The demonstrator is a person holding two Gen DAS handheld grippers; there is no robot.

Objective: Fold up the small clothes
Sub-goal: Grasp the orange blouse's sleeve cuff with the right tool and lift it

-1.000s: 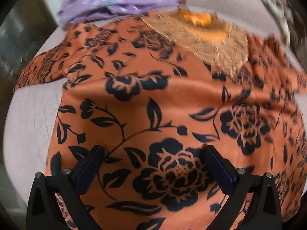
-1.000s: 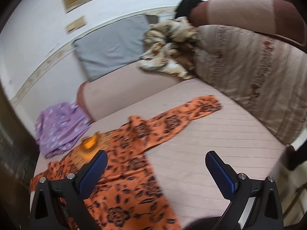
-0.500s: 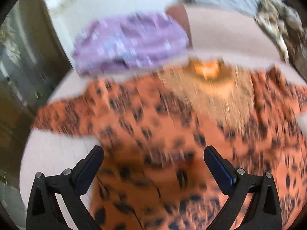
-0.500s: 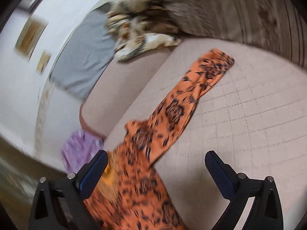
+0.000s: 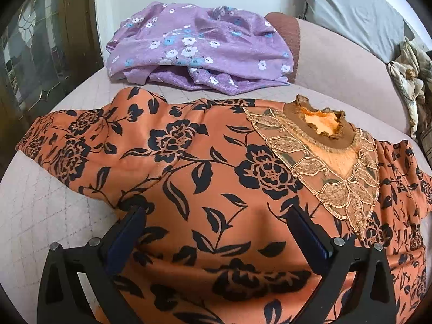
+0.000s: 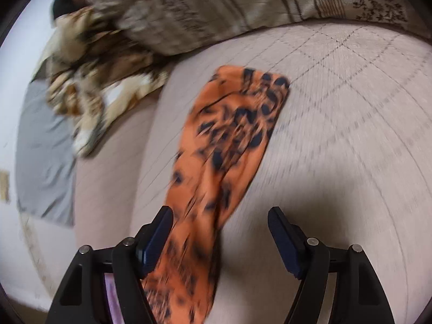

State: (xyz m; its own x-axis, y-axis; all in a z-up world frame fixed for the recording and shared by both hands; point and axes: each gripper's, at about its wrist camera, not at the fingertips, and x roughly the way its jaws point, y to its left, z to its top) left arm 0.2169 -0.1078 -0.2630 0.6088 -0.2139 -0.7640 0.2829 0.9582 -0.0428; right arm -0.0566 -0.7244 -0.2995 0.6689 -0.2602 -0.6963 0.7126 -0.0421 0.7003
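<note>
An orange top with a black flower print (image 5: 205,167) lies spread flat on the quilted bed, its lace collar (image 5: 324,145) toward the right. My left gripper (image 5: 216,213) hovers open over the chest of the top, nothing between its fingers. In the right wrist view, one long sleeve of the orange top (image 6: 229,140) stretches away across the bed. My right gripper (image 6: 220,216) is low over that sleeve. Its jaws are closing, with the sleeve's lower part between the fingers and the pads not pressing on it.
A crumpled purple flowered garment (image 5: 194,51) lies behind the orange top, against a bolster (image 5: 345,73). A grey pillow (image 5: 351,10) leans on the wall. A beige patterned cloth (image 6: 94,81) and a striped blanket (image 6: 216,8) are heaped beyond the sleeve. The bed's left edge (image 5: 16,162) is near.
My left gripper has pulled back from the top, so the purple garment and collar now show. My right gripper has rolled and dropped toward the sleeve, and its fingers have narrowed.
</note>
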